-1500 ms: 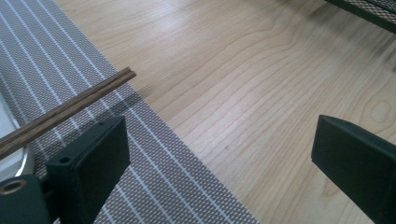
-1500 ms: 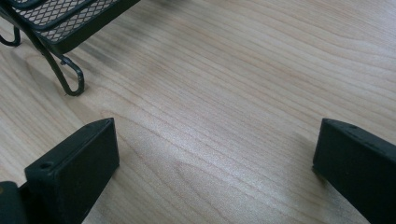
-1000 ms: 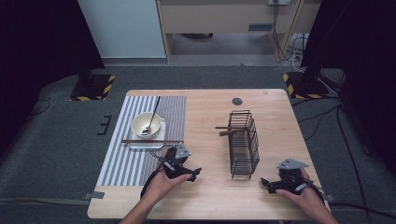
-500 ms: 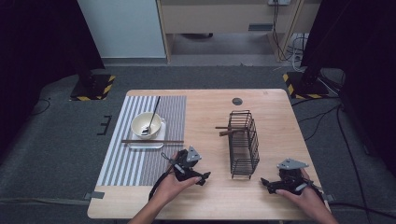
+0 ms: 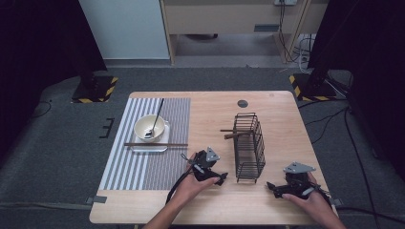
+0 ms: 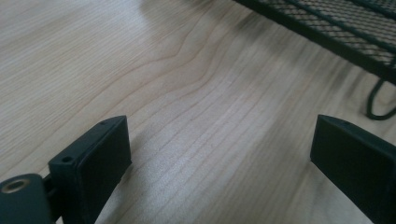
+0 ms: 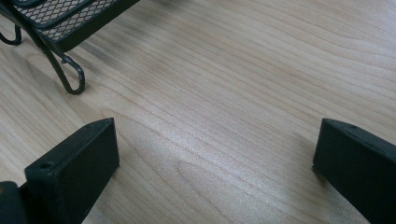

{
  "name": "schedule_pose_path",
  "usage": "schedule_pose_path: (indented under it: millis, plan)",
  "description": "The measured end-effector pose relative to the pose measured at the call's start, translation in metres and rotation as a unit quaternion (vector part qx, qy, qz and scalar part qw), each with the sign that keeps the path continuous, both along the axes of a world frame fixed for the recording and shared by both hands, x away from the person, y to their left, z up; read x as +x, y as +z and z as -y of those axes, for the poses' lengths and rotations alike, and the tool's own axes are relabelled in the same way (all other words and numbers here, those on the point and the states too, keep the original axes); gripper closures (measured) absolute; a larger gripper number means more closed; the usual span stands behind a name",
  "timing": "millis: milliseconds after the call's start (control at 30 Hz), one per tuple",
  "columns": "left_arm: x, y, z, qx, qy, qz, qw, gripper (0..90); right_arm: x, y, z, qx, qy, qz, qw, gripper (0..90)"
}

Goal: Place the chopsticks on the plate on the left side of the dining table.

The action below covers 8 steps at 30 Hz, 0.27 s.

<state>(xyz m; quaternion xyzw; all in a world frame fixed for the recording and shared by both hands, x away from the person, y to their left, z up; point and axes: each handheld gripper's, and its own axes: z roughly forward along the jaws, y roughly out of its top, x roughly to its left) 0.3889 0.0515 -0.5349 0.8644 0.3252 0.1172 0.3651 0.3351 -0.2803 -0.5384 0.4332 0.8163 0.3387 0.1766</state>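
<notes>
Both grippers low beside the wire basket (image 5: 249, 145).
Left gripper (image 5: 217, 177) just left of basket, right gripper (image 5: 273, 187) near its right; fingers of both spread wide, holding nothing.

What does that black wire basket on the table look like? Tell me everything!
The black wire basket is a tall, narrow cage of thin dark metal bars with a fine mesh floor and small curled feet. It stands upright on the wooden table, right of the striped mat. A brown stick-like thing pokes out of its left side. The left tongs and right tongs are near its front end, not touching it.
</notes>
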Motion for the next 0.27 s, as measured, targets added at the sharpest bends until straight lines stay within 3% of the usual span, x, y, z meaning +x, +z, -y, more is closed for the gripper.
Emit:
schedule_pose_path:
  millis: [267]
  plan:
    - [-0.0015, -0.0018, 0.0027, 0.015, 0.001, 0.008, 0.9999, 0.4, 0.0, 0.0, -0.0001, 0.0, -0.001, -0.001, 1.0, 0.2]
